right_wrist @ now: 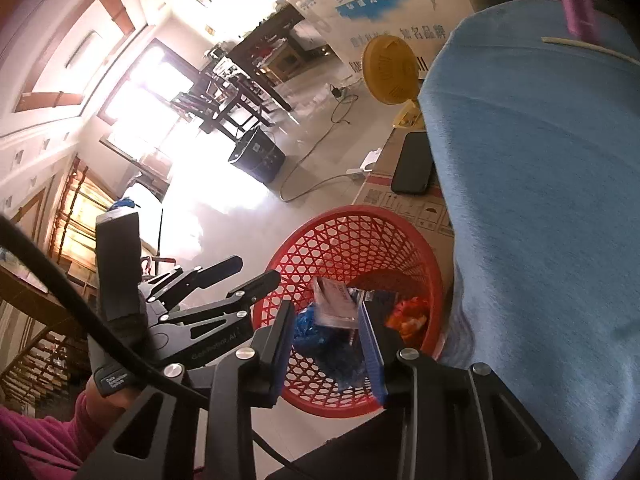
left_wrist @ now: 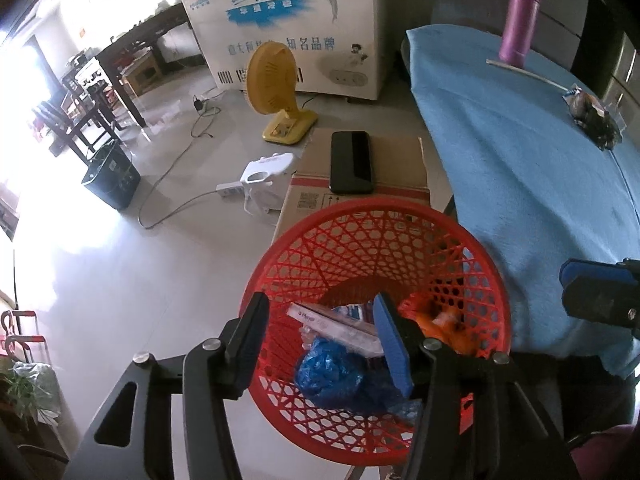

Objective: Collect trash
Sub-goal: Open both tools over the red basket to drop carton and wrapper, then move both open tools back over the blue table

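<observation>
A red mesh basket (left_wrist: 352, 224) stands on the floor beside the blue-clothed table (left_wrist: 520, 160). It holds a crumpled blue bag (left_wrist: 332, 372), a flat white packet (left_wrist: 340, 324) and an orange wrapper (left_wrist: 448, 324). My left gripper (left_wrist: 320, 340) is open and empty above the basket's near rim. My right gripper (right_wrist: 328, 348) is open and empty over the basket (right_wrist: 352, 236); it also shows at the right edge of the left wrist view (left_wrist: 596, 292). A dark crumpled wrapper (left_wrist: 596, 116) and a white straw (left_wrist: 524, 74) lie on the table.
A purple bottle (left_wrist: 520, 20) stands on the table. A cardboard box (left_wrist: 360, 184) with a black phone (left_wrist: 351, 162) sits behind the basket. A yellow fan (left_wrist: 276, 92), a white appliance (left_wrist: 264, 176), cables, a dark bin (left_wrist: 112, 176) and a chest freezer (left_wrist: 288, 24) occupy the floor.
</observation>
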`<act>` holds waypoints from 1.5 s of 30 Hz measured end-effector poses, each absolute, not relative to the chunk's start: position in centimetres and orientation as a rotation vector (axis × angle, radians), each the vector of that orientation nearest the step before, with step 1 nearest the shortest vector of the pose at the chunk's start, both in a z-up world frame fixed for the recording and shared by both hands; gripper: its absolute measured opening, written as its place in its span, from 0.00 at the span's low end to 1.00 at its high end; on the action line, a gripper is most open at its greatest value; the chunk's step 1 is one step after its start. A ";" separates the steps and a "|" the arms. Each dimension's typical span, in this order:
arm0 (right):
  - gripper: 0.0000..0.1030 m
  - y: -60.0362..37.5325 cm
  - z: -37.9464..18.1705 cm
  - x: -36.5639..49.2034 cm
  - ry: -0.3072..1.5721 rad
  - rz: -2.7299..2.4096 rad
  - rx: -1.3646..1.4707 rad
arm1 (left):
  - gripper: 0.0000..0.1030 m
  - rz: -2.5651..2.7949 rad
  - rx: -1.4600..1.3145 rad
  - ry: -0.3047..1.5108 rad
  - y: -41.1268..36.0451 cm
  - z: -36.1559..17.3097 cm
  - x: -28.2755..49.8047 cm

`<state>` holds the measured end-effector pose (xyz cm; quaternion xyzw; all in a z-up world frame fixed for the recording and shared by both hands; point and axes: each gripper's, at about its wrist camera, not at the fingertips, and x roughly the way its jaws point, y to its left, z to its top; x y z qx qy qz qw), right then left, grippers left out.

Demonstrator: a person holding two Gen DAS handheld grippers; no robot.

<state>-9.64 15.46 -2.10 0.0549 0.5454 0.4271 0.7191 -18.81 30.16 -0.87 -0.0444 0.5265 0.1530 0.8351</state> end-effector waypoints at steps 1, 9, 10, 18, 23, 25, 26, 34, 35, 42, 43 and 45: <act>0.35 15.1 -2.1 -9.6 1.205 0.942 0.132 | 0.54 0.323 -0.092 1.115 29.9 -0.8 -18.8; 0.57 12.4 -0.7 -10.0 1.146 0.941 0.208 | 0.54 0.320 -0.069 1.114 27.8 0.2 -19.1; 0.57 12.1 -0.5 -10.1 1.140 0.939 0.213 | 0.54 0.319 -0.064 1.112 27.5 0.3 -19.2; 0.57 8.4 1.3 -11.1 1.070 0.912 0.276 | 0.54 0.278 -0.026 1.084 23.8 2.1 -19.9; 0.57 5.2 2.9 -12.3 1.001 0.885 0.316 | 0.54 0.234 -0.008 1.060 21.3 3.4 -20.6; 0.57 4.0 3.5 -12.7 0.979 0.873 0.328 | 0.54 0.220 0.001 1.051 20.2 3.9 -20.9; 0.57 3.4 3.8 -12.9 0.966 0.867 0.334 | 0.54 0.214 0.005 1.048 19.8 4.1 -21.0; 0.57 -2.1 5.3 -13.2 0.892 0.791 0.403 | 0.54 0.153 0.058 1.053 16.2 4.6 -21.0; 0.57 -3.0 5.2 -13.1 0.886 0.773 0.415 | 0.54 0.147 0.068 1.057 15.8 4.6 -20.9; 0.57 -8.6 5.0 -11.8 0.835 0.645 0.465 | 0.54 0.126 0.111 1.102 13.9 3.9 -19.9; 0.57 -9.5 5.0 -11.5 0.829 0.630 0.478 | 0.54 0.122 0.110 1.114 13.7 3.7 -19.6; 0.57 -11.5 4.9 -10.9 0.814 0.592 0.502 | 0.54 0.117 0.114 1.130 13.4 3.5 -19.1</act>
